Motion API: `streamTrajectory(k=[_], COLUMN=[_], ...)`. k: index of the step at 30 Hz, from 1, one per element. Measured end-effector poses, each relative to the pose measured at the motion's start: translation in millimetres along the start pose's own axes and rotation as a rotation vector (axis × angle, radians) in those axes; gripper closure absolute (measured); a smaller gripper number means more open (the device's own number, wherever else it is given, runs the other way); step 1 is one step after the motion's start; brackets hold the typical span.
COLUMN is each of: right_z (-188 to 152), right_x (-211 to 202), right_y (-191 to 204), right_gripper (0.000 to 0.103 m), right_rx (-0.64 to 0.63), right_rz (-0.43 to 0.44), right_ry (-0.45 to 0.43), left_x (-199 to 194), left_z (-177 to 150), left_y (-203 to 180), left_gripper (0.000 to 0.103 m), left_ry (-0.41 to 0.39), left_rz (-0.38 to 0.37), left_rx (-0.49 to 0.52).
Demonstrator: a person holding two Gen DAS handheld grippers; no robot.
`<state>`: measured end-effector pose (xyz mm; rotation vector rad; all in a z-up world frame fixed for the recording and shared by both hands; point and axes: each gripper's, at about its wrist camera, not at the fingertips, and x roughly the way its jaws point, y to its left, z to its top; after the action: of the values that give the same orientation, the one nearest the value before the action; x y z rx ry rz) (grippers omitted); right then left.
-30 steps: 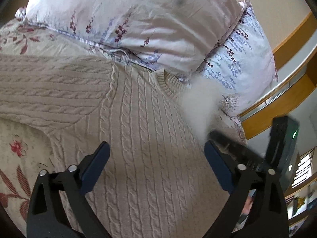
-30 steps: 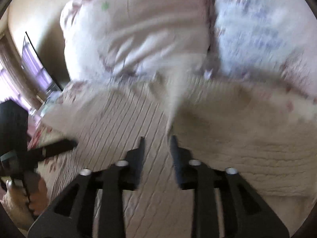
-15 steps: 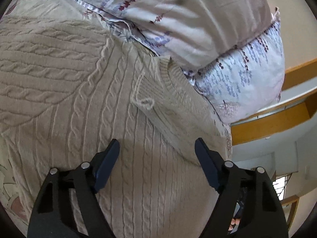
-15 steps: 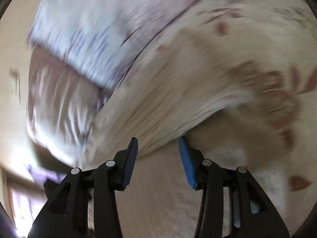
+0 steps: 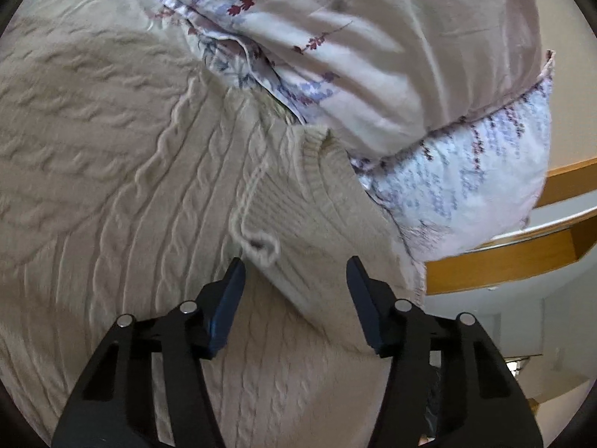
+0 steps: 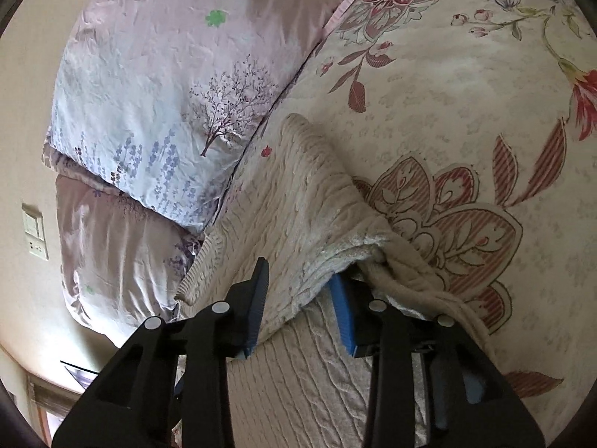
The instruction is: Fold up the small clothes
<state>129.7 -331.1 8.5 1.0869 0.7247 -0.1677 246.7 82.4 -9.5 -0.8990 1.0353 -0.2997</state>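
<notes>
A cream cable-knit sweater (image 5: 112,194) lies spread on the bed, one sleeve with a ribbed cuff (image 5: 317,194) folded across its body. My left gripper (image 5: 294,272) hovers over that folded sleeve. Its jaws are closing, the sleeve's edge and a yarn loop lie between them, and the pads are not pressing on it. In the right wrist view the sweater (image 6: 283,201) shows a thick turned-over fold with a fluffy underside. My right gripper (image 6: 300,276) straddles this fold, one finger on top and the other tucked under the flap. Its jaws are closing and a gap still shows at the pads.
Two stacked floral pillows (image 5: 391,56) press against the sweater's neck end, seen also as pillows (image 6: 168,86) in the right wrist view. A flowered bedsheet (image 6: 466,112) spreads to the right. A wooden bed frame (image 5: 503,257) and a wall switch (image 6: 35,235) border the bed.
The right gripper swung the sleeve across the sweater's body, rolled over and now sits at a fold near the sheet. The left gripper moved closer to the folded sleeve and narrowed its jaws.
</notes>
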Motion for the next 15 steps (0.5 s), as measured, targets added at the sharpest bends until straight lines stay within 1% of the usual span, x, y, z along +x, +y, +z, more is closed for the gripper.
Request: streamTrajectory(k=[2, 3, 4, 5, 6, 7, 8, 9, 11, 12, 15], right_z=[0, 0, 1, 2, 2, 1, 1, 0, -2, -3, -7], right_x=[0, 0, 1, 1, -2, -8, -11, -15, -18, -16, -7], right_y=[0, 0, 1, 3, 5, 9, 12, 14, 13, 10, 1], right_gripper=[0.068, 0.08, 0.089, 0.093, 0.094, 0.094, 0.094, 0.095, 0.095, 0.095, 0.094], right_rx=[-0.003, -0.007, -0.016, -0.028, -0.028, -0.04, -0.055, -0.068, -0.08, -0.075, -0.06], right_rz=[-0.001, -0.006, -0.012, -0.008, 0.011, 0.035, 0.042, 0.039, 0.012, -0.006, -0.054], right_ry=[-0.007, -0.015, -0.023, -0.026, -0.038, -0.064, -0.082, -0.098, -0.107, -0.094, -0.056], left_x=[2, 4, 5, 5, 2, -5, -10, -15, -14, -9, 3], left_z=[3, 6, 7, 9, 10, 10, 10, 7, 4, 3, 1], left_y=[0, 0, -1, -3, -6, -13, -20, -26, -24, -18, -2], left_gripper=[0.062, 0.084, 0.096, 0.095, 0.095, 0.096, 0.096, 0.095, 0.095, 0.095, 0.094], left_ry=[-0.005, -0.007, 0.0, 0.009, 0.006, -0.01, -0.027, -0.041, -0.028, -0.004, 0.041], left_rz=[-0.001, -0.002, -0.007, -0.012, -0.027, -0.046, -0.043, -0.017, 0.03, 0.059, 0.105], left_rx=[-0.003, 0.007, 0.015, 0.022, 0.032, 0.066, 0.109, 0.162, 0.188, 0.183, 0.164])
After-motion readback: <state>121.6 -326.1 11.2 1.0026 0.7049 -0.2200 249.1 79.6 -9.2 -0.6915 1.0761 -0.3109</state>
